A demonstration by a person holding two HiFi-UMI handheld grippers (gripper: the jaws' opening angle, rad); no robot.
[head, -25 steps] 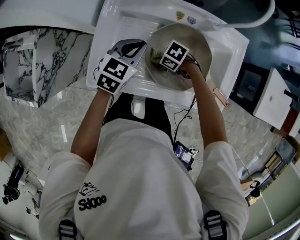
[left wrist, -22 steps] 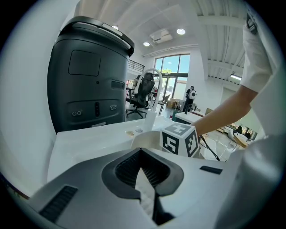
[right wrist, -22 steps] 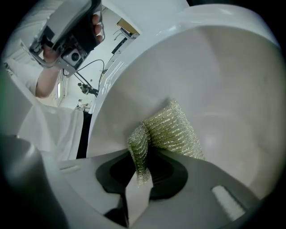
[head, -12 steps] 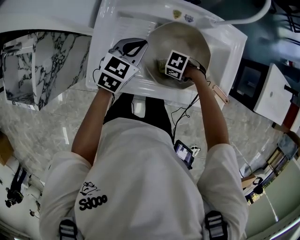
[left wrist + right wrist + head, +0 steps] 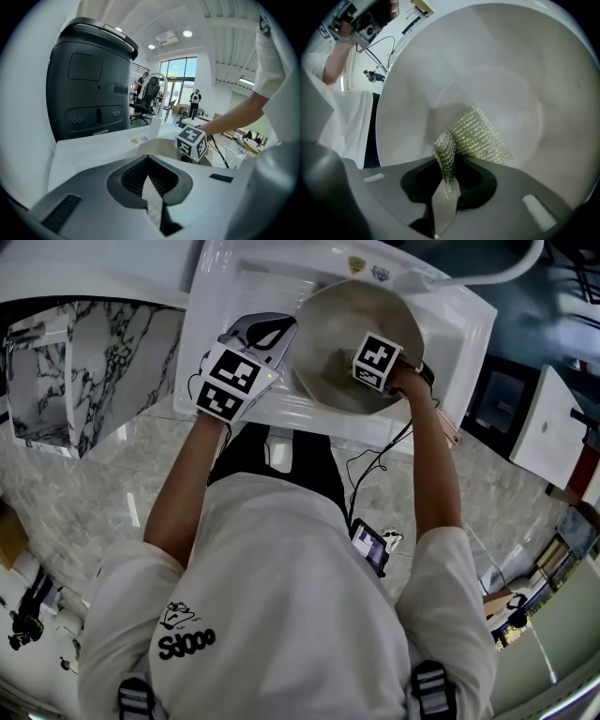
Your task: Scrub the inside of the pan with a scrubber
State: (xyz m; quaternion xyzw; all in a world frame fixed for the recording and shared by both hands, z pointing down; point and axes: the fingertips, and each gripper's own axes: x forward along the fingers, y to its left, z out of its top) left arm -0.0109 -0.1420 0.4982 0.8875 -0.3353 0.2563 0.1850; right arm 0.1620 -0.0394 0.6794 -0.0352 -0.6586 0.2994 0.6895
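Observation:
A round metal pan sits in the white sink. My right gripper reaches into the pan's right side, its marker cube hiding the jaws from above. In the right gripper view the gripper is shut on a silver-green mesh scrubber, which is pressed against the pan's pale inner wall. My left gripper rests on the sink's ledge just left of the pan's rim. In the left gripper view this gripper is shut, and I see nothing between its jaws. The pan's rim lies right beyond it.
A marble counter runs left of the sink. A white curved spout arcs over the sink's far right corner. A tall black bin-like unit stands behind the sink in the left gripper view. A phone hangs at the person's waist.
My right gripper has swept the scrubber from the pan's left-middle, toward the near side, then over to the right side. The left gripper has stayed put.

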